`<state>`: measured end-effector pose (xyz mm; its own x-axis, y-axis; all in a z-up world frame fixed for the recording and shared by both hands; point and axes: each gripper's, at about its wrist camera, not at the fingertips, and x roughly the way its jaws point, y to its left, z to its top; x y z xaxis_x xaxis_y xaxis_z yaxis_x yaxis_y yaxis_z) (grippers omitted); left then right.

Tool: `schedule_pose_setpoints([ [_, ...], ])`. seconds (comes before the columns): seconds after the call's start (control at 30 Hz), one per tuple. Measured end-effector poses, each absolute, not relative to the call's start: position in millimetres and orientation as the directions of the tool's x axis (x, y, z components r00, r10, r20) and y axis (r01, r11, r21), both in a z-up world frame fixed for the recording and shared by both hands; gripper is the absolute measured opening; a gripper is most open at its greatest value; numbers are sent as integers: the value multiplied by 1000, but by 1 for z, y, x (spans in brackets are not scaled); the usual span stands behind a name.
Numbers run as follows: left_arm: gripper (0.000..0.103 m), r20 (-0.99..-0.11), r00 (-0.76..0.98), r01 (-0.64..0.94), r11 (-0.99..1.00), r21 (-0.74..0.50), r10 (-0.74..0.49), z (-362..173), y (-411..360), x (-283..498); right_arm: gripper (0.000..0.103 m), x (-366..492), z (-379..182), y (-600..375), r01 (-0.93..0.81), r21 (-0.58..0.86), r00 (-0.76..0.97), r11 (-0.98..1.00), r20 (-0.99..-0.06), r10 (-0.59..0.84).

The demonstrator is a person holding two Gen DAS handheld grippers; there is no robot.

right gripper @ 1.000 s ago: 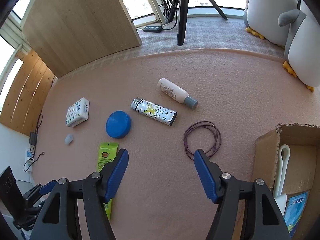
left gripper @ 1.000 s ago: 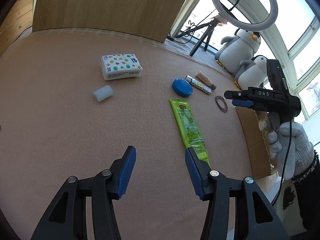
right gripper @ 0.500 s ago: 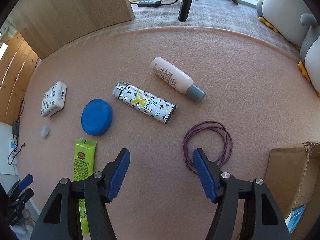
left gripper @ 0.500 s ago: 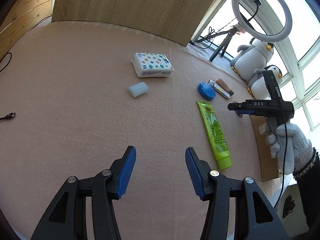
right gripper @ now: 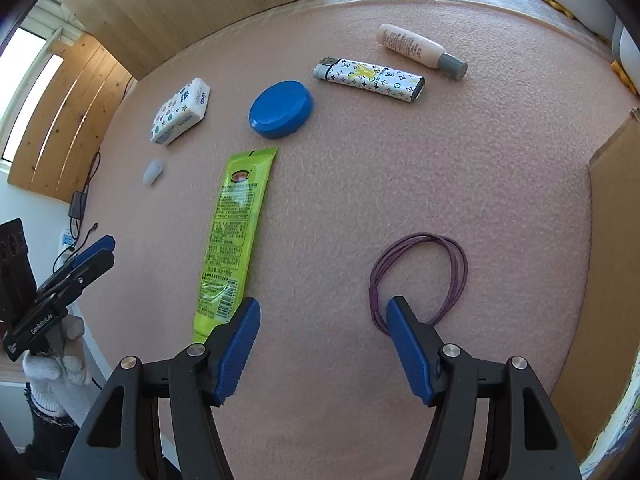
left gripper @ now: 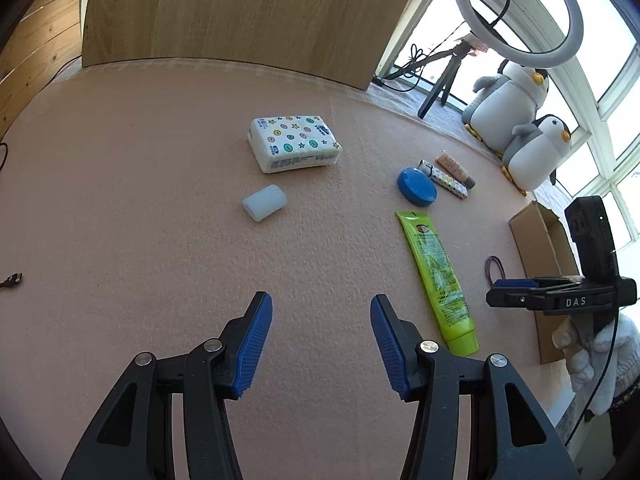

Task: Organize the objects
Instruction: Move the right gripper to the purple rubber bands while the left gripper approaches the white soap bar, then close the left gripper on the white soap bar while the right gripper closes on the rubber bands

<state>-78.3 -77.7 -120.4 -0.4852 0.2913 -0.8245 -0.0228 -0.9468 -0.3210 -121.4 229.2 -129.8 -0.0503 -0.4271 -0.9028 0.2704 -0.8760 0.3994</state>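
On the pink felt mat lie a green tube point(right gripper: 233, 236) point(left gripper: 437, 268), a blue round lid point(right gripper: 281, 109) point(left gripper: 417, 186), a patterned lighter point(right gripper: 369, 79) point(left gripper: 443, 179), a beige bottle with a grey cap point(right gripper: 421, 50) point(left gripper: 455, 168), a purple hair band point(right gripper: 420, 276) point(left gripper: 494, 268), a tissue pack point(left gripper: 295, 143) point(right gripper: 181, 111) and a small pale block point(left gripper: 265, 202) point(right gripper: 153, 171). My right gripper point(right gripper: 322, 342) is open low over the mat, its right finger at the hair band's near edge, the tube's cap beside its left finger. My left gripper point(left gripper: 321, 342) is open over bare mat, empty.
A cardboard box point(right gripper: 612, 216) point(left gripper: 544, 248) stands at the mat's right edge. Two plush penguins point(left gripper: 520, 120), a ring light on a tripod point(left gripper: 516, 12) and a wooden board point(left gripper: 240, 12) line the far side. Gloved hands point(left gripper: 600, 356) hold the grippers. Cables point(right gripper: 86, 208) lie left.
The right gripper has dropped lower and nearer the mat, coming down beside the purple hair band and the green tube. The left gripper has turned slightly; both stay open.
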Motion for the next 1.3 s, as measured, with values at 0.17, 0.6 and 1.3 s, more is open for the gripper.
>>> schedule_pose_setpoints([
  [0.17, 55, -836, -487, -19, -960, -279, 253, -126, -79, -97, 63, -95, -130, 231, 256, 441, -37, -860, -885, -465],
  [0.6, 55, -865, -490, -12, -992, -122, 112, -146, -78, -154, 63, -79, -110, 244, 218, 368, -189, -904, -893, -409],
  [1.3, 25, -872, -480, -32, -995, -93, 97, -160, -74, -174, 33, -69, -127, 208, 388, 50, -256, -920, -953, -160],
])
